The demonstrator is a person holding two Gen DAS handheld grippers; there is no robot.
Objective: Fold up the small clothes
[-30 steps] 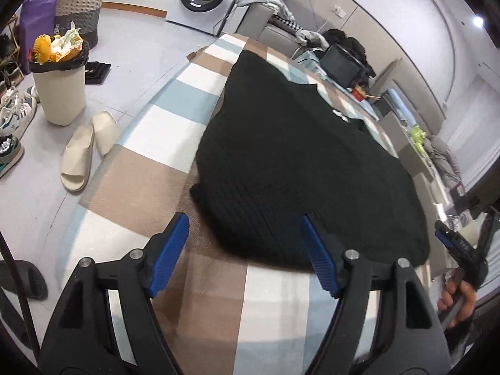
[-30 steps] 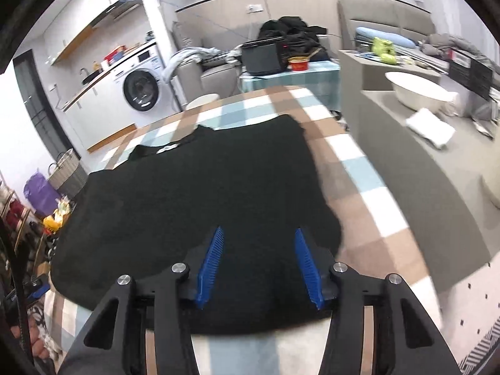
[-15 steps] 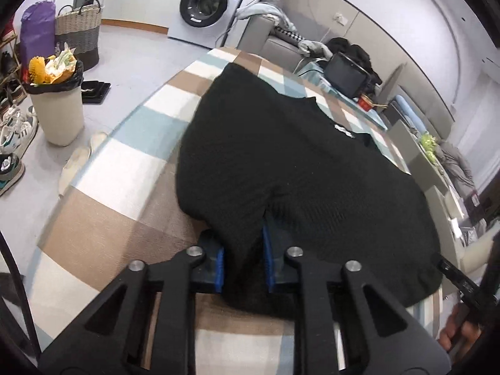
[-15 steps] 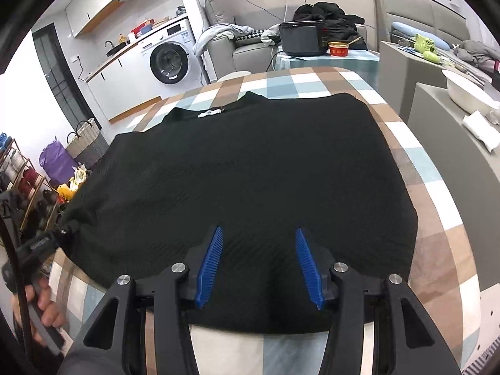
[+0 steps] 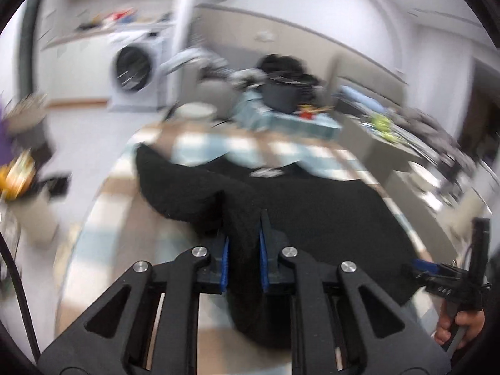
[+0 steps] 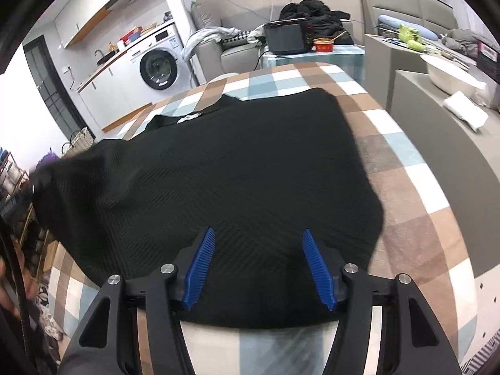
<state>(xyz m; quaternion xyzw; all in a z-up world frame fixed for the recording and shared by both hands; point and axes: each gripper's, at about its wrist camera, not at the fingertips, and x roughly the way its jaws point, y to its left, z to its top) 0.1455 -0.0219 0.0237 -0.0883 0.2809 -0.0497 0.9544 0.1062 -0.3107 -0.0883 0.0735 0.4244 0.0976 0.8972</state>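
Observation:
A black knitted garment (image 6: 237, 168) lies spread on the checked tablecloth (image 6: 415, 193), its neck label toward the far side. My left gripper (image 5: 243, 234) is shut on a bunch of the black garment (image 5: 312, 215) at its near left edge and holds that part lifted off the cloth; this view is blurred. In the right wrist view the raised left corner of the garment shows at the far left. My right gripper (image 6: 259, 237) hovers just above the garment's near hem, jaws opening, blue pads apart with nothing pinched. The right gripper (image 5: 437, 273) also shows at the right edge of the left wrist view, in a hand.
A washing machine (image 6: 157, 65) stands at the back left. Behind the table are a sofa with clothes and a small side table with a dark screen (image 6: 286, 39) and a red bowl (image 6: 323, 44). Grey counters (image 6: 453, 118) flank the right. A bin (image 5: 28, 206) stands on the floor at left.
My left gripper closed on the garment's left edge, then rose and swung inward with the fabric lifted. My right gripper's jaws have spread wider and it sank slightly over the near hem.

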